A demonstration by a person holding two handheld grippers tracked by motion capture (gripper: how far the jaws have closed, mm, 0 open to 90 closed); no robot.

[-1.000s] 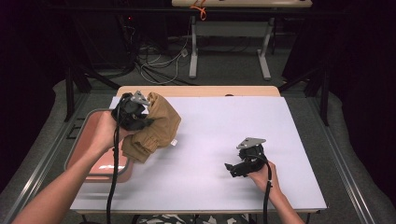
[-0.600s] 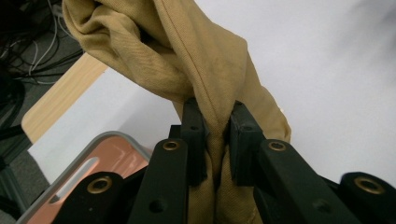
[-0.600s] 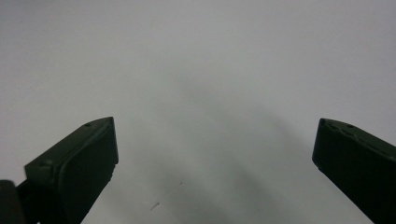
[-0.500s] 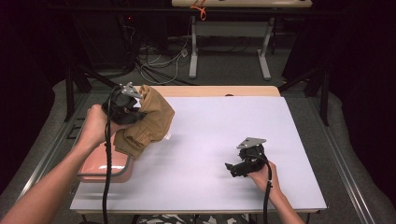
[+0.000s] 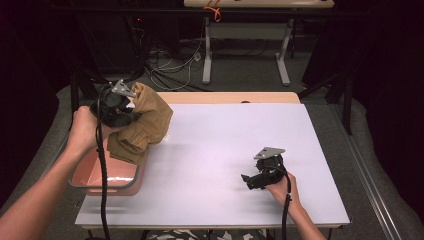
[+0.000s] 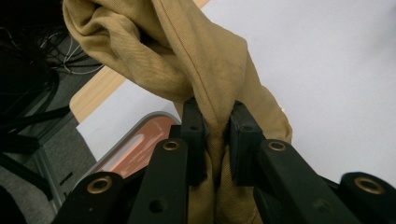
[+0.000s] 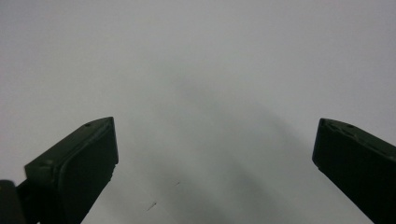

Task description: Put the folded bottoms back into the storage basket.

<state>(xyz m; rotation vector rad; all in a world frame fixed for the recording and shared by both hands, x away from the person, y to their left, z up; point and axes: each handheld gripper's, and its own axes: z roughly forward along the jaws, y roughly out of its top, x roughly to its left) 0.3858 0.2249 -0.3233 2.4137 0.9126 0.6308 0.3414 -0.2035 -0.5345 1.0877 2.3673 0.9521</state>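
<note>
Black two-jaw grippers (image 5: pixel 248 180) — brass-coloured screws, grey plates, black cables.

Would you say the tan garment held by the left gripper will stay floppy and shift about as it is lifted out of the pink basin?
Probably floppy: the tan garment bunches and droops in folds below the left gripper. It seems light, hanging from one narrow pinch. Its loose lower folds may drag on the pink basin.

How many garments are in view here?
1: a tan garment pinched in the left tongs, hanging above the pink basket. The cloth hides part of the basket's inside.
</note>
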